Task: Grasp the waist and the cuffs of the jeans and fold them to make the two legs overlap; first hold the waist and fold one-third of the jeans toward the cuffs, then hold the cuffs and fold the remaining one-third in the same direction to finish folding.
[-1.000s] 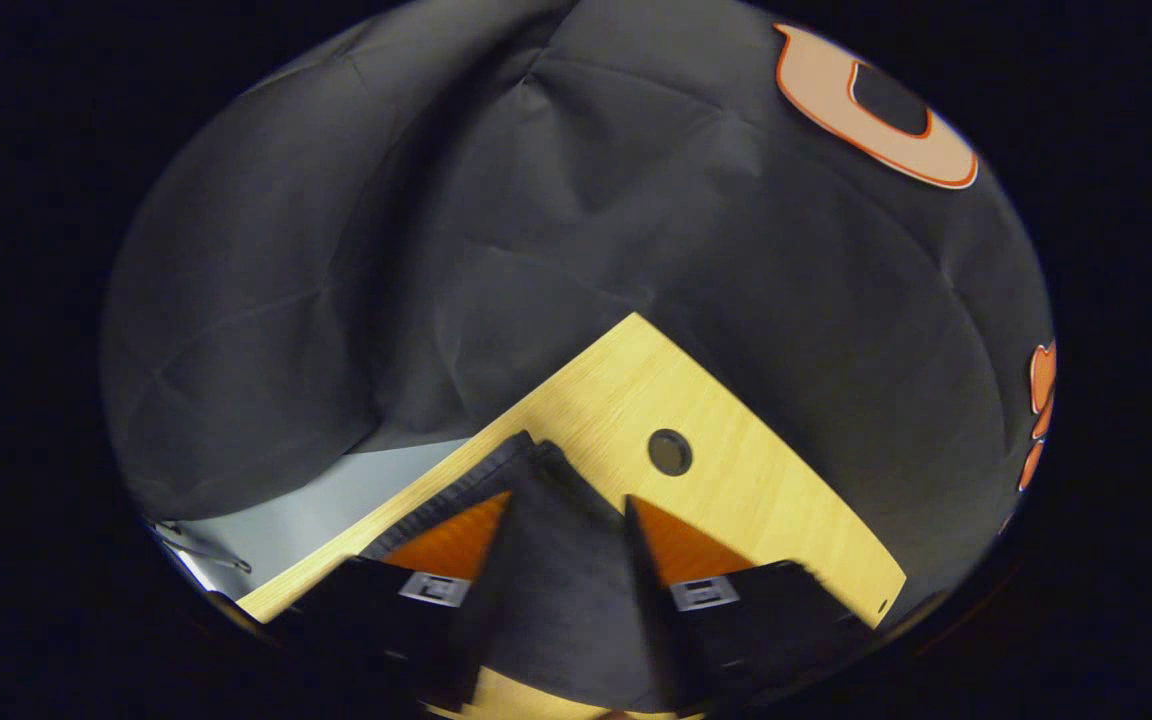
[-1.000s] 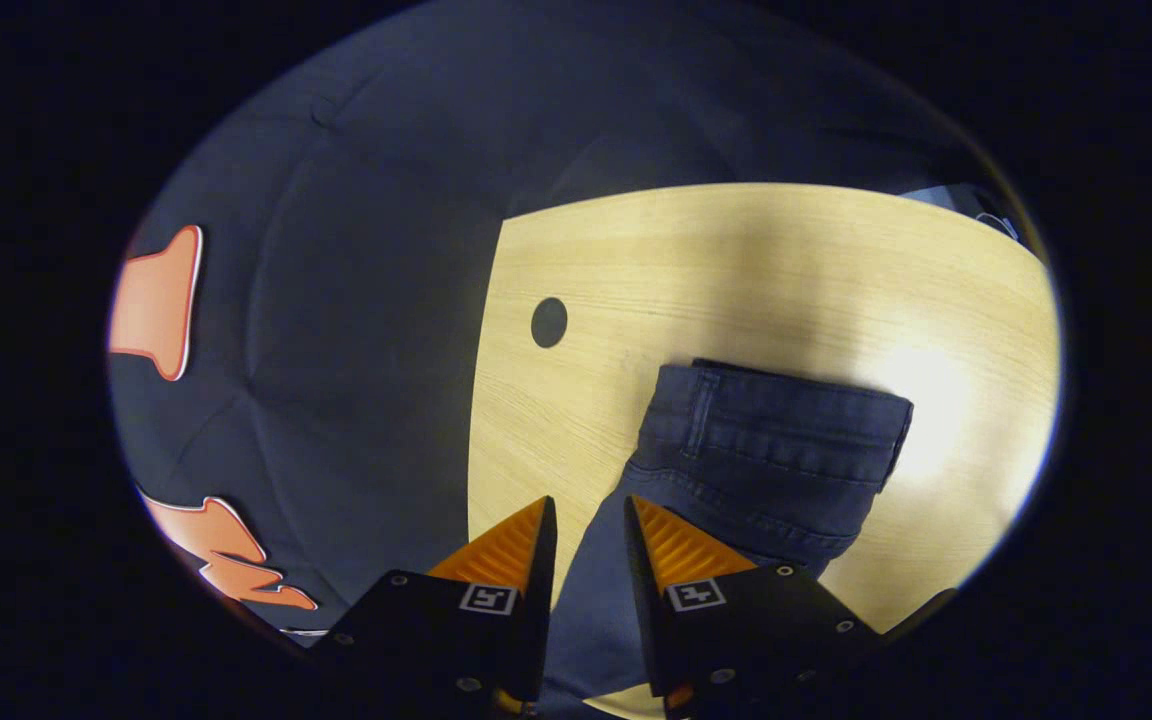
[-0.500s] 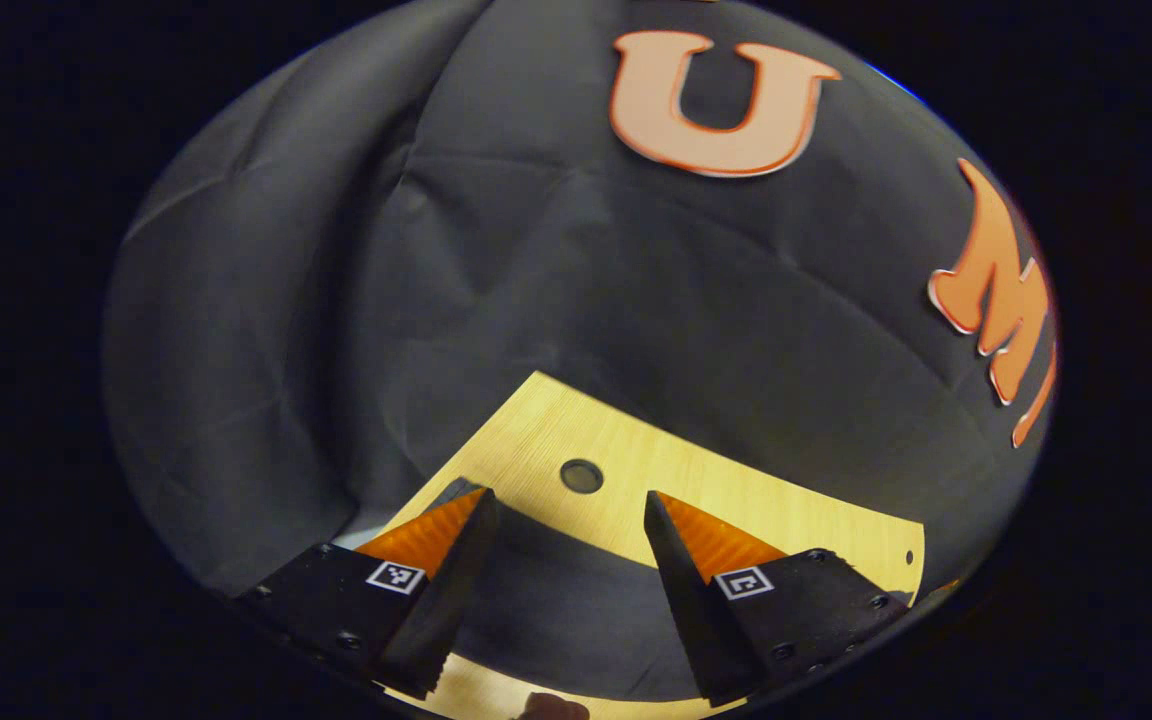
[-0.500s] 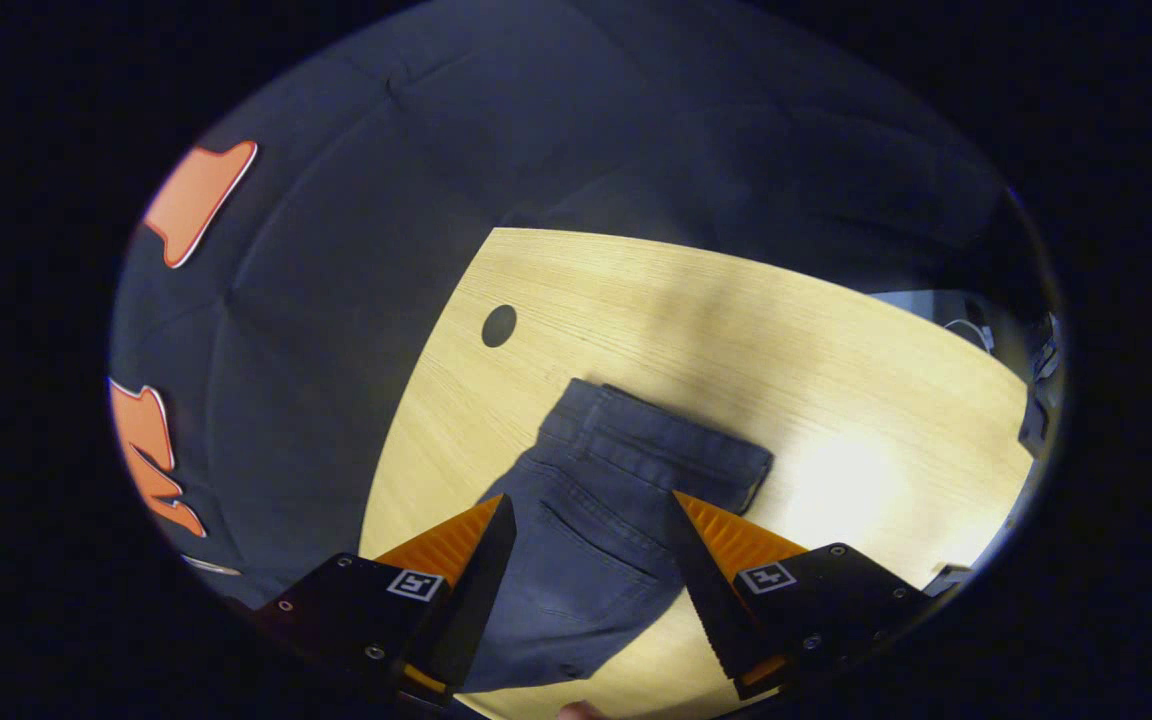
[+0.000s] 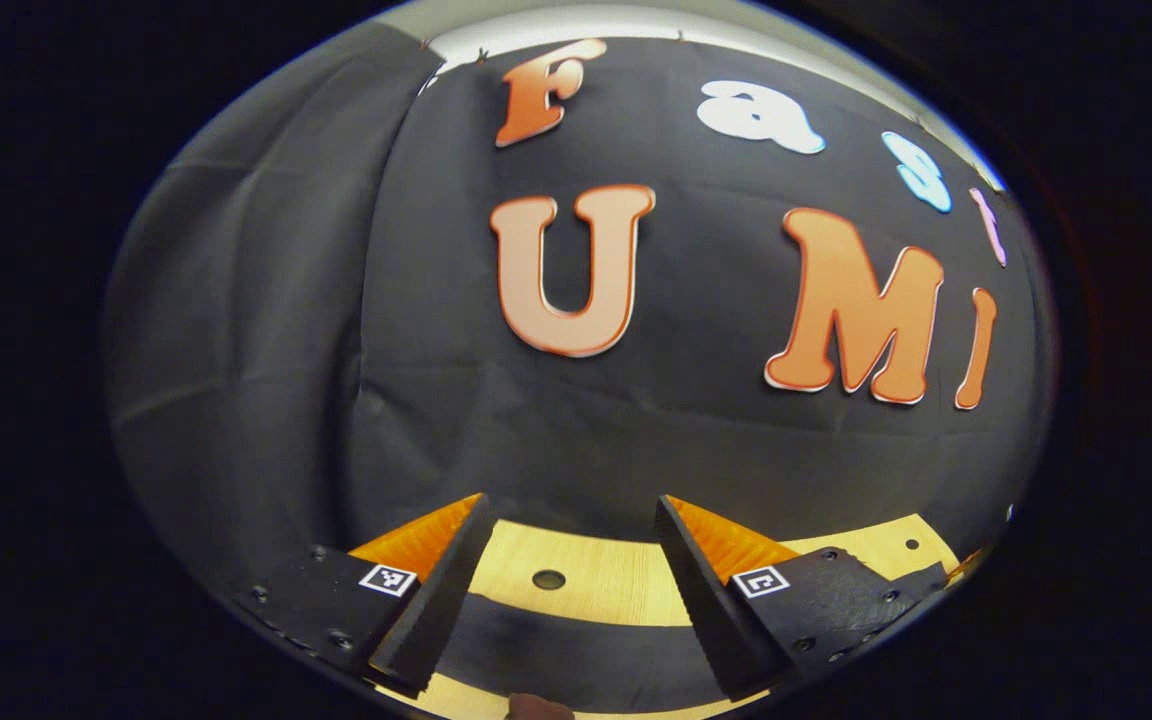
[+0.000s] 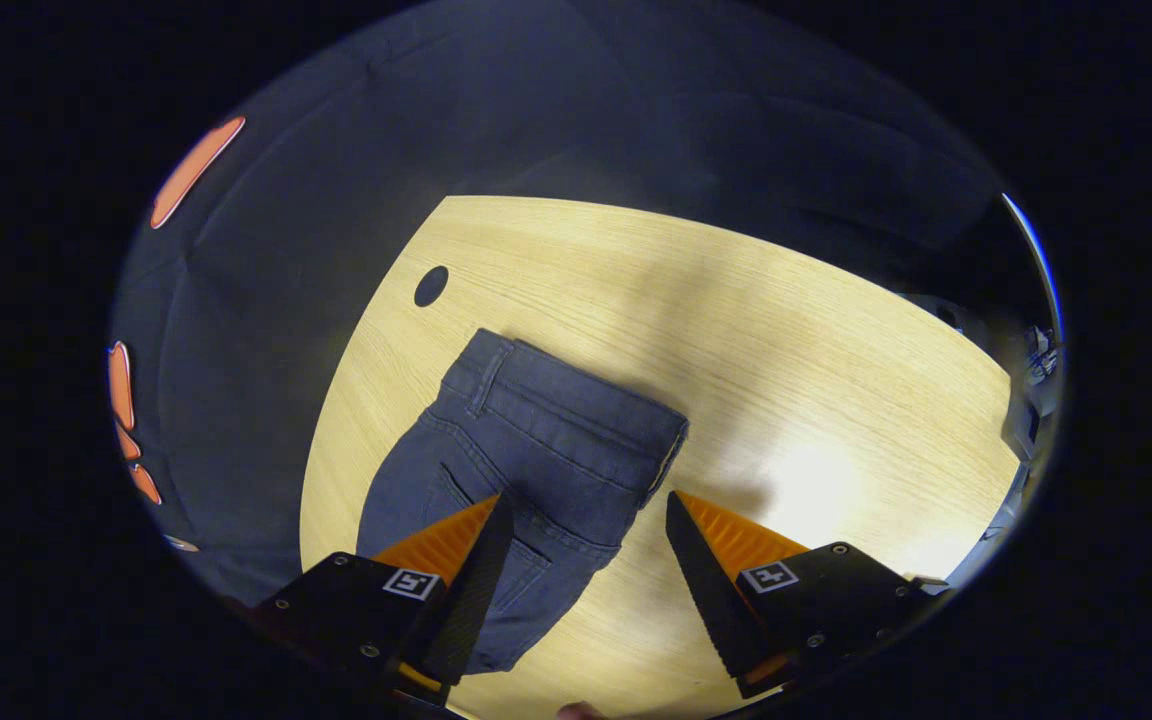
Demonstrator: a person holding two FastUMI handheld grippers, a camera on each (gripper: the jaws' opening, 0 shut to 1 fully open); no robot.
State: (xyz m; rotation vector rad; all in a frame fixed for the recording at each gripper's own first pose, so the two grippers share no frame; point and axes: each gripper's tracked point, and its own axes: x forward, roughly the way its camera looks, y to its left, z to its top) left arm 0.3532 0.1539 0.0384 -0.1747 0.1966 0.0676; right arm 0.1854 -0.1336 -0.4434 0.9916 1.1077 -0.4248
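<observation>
The dark blue jeans (image 6: 526, 450) lie flat on the wooden table (image 6: 786, 330), folded lengthwise, with the waistband at the far end in the right gripper view. My right gripper (image 6: 581, 510) hovers open above the seat of the jeans, nothing between its fingers. In the left gripper view a dark strip of the jeans (image 5: 566, 650) runs across the table (image 5: 596, 585) below my left gripper (image 5: 566, 515), which is open and holds nothing.
A round cable hole (image 6: 430, 286) is in the table beyond the waistband; the same hole (image 5: 548, 579) shows between the left fingers. The black cloth wall (image 5: 436, 400) rises right behind the table's far edge. Some clutter (image 6: 1031, 360) sits past the table's right end.
Both grippers opened, let go of the jeans and lifted away. The left view tilted up toward the wall; the right view pulled back, showing more of the jeans.
</observation>
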